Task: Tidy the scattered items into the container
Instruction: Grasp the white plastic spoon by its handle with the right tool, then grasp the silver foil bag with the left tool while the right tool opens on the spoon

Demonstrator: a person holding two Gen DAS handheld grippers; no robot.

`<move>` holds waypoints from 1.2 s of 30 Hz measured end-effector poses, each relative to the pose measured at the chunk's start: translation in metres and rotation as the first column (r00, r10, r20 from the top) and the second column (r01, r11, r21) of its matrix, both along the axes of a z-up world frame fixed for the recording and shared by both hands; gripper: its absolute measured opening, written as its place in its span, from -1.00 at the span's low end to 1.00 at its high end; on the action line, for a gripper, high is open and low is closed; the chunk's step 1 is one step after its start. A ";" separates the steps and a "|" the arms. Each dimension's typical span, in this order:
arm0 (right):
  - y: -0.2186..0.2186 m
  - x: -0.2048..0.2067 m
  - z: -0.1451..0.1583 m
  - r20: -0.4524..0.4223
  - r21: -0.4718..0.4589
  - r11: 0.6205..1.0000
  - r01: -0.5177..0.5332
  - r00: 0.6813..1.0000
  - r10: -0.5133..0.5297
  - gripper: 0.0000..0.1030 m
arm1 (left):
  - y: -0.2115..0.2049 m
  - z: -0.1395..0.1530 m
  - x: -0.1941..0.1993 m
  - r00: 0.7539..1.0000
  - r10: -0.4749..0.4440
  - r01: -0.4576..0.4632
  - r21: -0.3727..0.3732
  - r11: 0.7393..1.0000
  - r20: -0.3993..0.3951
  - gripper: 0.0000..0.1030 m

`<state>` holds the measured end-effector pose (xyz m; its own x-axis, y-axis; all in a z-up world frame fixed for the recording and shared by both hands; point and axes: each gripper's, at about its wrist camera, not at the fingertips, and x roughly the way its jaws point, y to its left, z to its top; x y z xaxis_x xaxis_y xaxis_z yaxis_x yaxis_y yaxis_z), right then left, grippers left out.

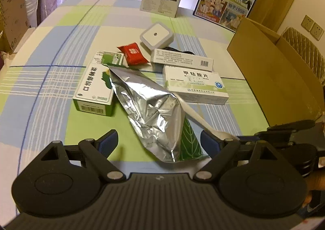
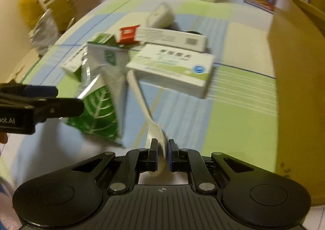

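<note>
White spoon (image 2: 149,118) bowl pinched between right gripper (image 2: 162,153) jaws, hidden in left view; left gripper (image 1: 159,141) jaws spread.

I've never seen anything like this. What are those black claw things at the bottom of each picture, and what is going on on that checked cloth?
Those are hand-held grippers; a person holds one in each hand, and a small camera on each looks along its two fingers. One picture comes from the left gripper, which is open and holds nothing. The other comes from the right gripper, shut on the bowl end of a white plastic spoon. On the table lie a silver foil bag, several medicine boxes, a red packet and a white square gadget. The brown cardboard box on the right is probably the container they are being tidied into.
</note>
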<state>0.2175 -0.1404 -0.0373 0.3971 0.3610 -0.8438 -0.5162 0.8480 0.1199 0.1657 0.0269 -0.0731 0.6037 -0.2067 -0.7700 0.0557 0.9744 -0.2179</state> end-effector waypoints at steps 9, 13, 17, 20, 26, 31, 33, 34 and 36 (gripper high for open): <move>0.002 -0.003 -0.001 0.051 -0.033 0.999 -0.042 0.998 0.043 -0.87 | -0.015 -0.014 0.029 0.999 -0.001 0.001 -0.012 1.000 -0.039 0.65; 0.000 0.001 -0.002 0.023 0.006 1.000 -0.026 0.999 0.026 -0.88 | -0.014 -0.017 0.031 0.999 0.006 -0.006 0.005 1.000 -0.042 0.55; -0.002 0.000 0.002 0.018 0.009 1.000 -0.004 1.000 0.003 -0.92 | -0.010 -0.018 0.029 0.999 -0.008 0.009 0.012 1.000 -0.049 0.14; -0.006 -0.001 0.005 0.024 0.010 1.000 0.021 0.999 -0.021 -0.92 | -0.013 -0.014 0.025 0.998 -0.051 0.053 0.058 0.997 -0.041 0.00; -0.015 -0.001 0.008 0.024 0.005 0.998 0.070 0.997 -0.070 -0.92 | -0.015 -0.007 0.007 0.973 -0.219 0.227 0.130 0.965 -0.079 -0.04; -0.014 -0.002 0.007 0.042 0.016 0.998 0.056 0.998 -0.056 -0.91 | -0.007 -0.005 0.000 0.979 -0.182 0.193 0.139 0.971 -0.088 0.20; -0.012 -0.003 0.006 0.045 0.013 0.999 0.043 0.998 -0.043 -0.87 | -0.005 -0.004 0.004 0.987 -0.142 0.151 0.119 0.981 -0.082 0.42; -0.011 -0.003 0.006 0.049 0.009 0.999 0.035 0.998 -0.036 -0.73 | -0.004 -0.003 0.007 0.990 -0.118 0.126 0.105 0.986 -0.077 0.46; -0.011 -0.003 0.006 0.058 0.006 1.000 0.029 0.998 -0.029 -0.25 | -0.001 -0.004 0.014 0.995 -0.066 0.072 0.067 0.995 -0.077 0.46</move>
<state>0.2142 -0.1512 -0.0318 0.4557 0.3533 -0.8170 -0.4978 0.8621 0.0950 0.1800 0.0256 -0.0773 0.5303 -0.1898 -0.8263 0.1096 0.9818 -0.1552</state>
